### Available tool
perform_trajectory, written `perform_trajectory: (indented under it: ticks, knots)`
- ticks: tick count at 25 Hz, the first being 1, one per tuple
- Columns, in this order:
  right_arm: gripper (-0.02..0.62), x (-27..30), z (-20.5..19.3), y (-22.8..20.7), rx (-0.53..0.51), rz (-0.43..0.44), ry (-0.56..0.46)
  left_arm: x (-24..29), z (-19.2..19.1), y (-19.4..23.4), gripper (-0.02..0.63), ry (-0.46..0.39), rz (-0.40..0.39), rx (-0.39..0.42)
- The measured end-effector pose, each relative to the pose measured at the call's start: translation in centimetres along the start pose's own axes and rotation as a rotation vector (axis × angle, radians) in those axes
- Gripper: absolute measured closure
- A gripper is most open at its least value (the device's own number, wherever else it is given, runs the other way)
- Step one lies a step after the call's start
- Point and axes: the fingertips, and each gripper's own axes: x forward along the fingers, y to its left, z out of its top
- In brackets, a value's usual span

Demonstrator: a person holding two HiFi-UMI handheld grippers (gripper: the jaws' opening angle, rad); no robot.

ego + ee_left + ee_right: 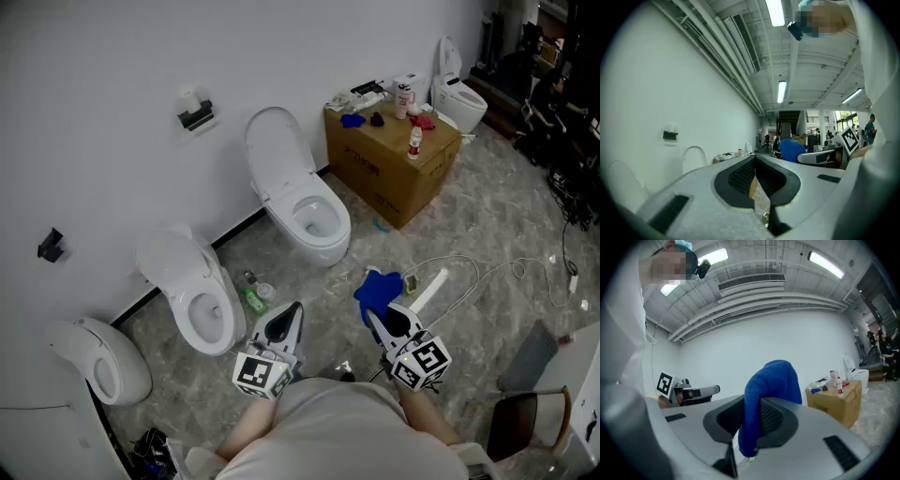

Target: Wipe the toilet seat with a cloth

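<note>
My right gripper is shut on a blue cloth, which bunches up above the jaws in the right gripper view. My left gripper is shut with nothing in it, its pads meeting at the tip. Both are held low over the floor, in front of two white toilets. The middle toilet has its lid up and its seat bare. A second toilet stands left of it, just beyond the left gripper.
A cardboard box with bottles and small items stands at the back right. A green bottle lies between the toilets. More toilets stand far left and far right. White cables trail on the floor.
</note>
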Motion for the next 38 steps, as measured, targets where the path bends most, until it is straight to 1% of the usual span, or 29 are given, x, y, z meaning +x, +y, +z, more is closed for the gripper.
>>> perform_trajectory:
  ticks: [12,17,25,28,33,38]
  knots:
    - [0.545,0.2,-0.5,-0.3,0.0,-0.002,0.013,0.5,-0.5,-0.1,0.597,0.017,0.002,-0.005]
    - [0.545,0.3,-0.8,-1.3,-0.002,-0.039,0.017,0.8,-0.7,0.3,0.597,0.024,0.011,-0.011]
    - [0.545,0.6,-0.7,-2.3,0.016,-0.022,0.008,2.1,-1.0,0.7,0.597,0.022,0.015,-0.029]
    - [0.545,1.6,-0.4,-2.8,0.015,-0.019,0.01,3.1,-0.6,1.6,0.597,0.007,0.013,-0.058]
    - [0.545,3.8,-0.4,-4.4,0.021,-0.008,0.003,5.9,-0.7,3.5,0.597,-0.008,-0.001,-0.057]
    - [0.545,7.6,-0.9,-7.1,0.023,-0.025,0.026,9.3,-1.9,7.0,0.597,-0.005,-0.007,-0.083]
